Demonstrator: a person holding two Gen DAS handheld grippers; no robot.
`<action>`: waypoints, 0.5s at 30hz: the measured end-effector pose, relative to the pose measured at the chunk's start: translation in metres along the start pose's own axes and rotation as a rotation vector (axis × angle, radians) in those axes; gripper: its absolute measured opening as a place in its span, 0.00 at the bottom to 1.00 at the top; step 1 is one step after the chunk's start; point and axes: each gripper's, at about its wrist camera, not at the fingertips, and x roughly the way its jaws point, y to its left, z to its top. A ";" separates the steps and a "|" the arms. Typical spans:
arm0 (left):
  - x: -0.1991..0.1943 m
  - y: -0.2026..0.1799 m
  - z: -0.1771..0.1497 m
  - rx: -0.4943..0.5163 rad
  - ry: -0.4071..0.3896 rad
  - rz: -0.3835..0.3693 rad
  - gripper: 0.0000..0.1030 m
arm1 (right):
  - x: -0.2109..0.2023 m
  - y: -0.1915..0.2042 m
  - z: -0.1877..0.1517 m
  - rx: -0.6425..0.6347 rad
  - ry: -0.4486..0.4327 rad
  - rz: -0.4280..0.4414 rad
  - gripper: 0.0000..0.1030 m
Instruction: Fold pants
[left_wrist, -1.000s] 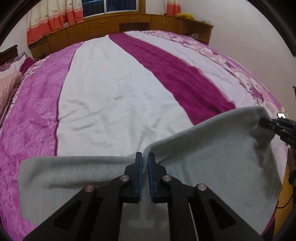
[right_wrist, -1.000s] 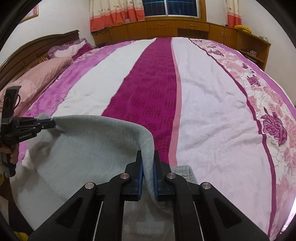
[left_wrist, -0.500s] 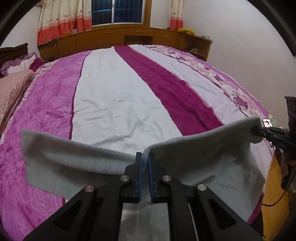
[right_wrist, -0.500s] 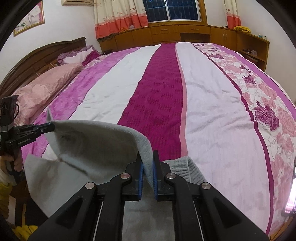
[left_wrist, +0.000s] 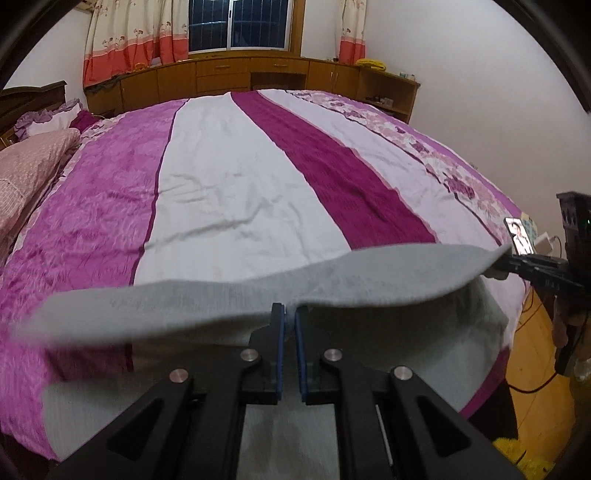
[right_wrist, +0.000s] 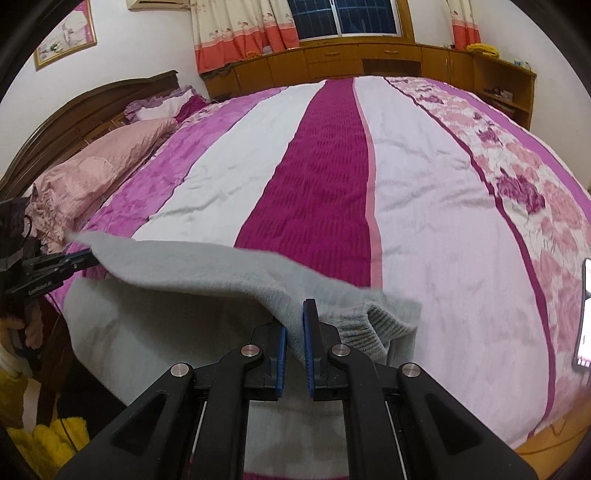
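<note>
Jaws of two grippers clamp one grey pants (left_wrist: 229, 306) edge

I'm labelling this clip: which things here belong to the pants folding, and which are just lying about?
In the job: grey pants, left hand-held gripper, right hand-held gripper, bedspread.
Lying about: pink pillow, phone, yellow item on the cabinet.

Indoor artificial light, even and fairly bright — window (left_wrist: 238, 24) dark, no daylight. Colours warm, bedspread (left_wrist: 236, 192) well exposed, no glare. Soft shadow under lifted grey pants (left_wrist: 388, 280) onto bed edge. Strong fisheye: bed bulges, walls curve, black vignette in corners. Left end of pants in left view smeared by motion blur — right view sharper; near black gripper arms crisp.
</note>
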 end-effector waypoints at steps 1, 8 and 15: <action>0.000 -0.002 -0.005 0.000 0.005 0.001 0.06 | 0.000 -0.001 -0.004 0.006 0.004 0.001 0.01; 0.011 -0.003 -0.035 -0.045 0.074 -0.010 0.06 | 0.007 -0.002 -0.033 0.042 0.047 0.006 0.01; 0.030 -0.005 -0.056 -0.063 0.168 -0.006 0.06 | 0.019 -0.006 -0.050 0.074 0.097 -0.007 0.02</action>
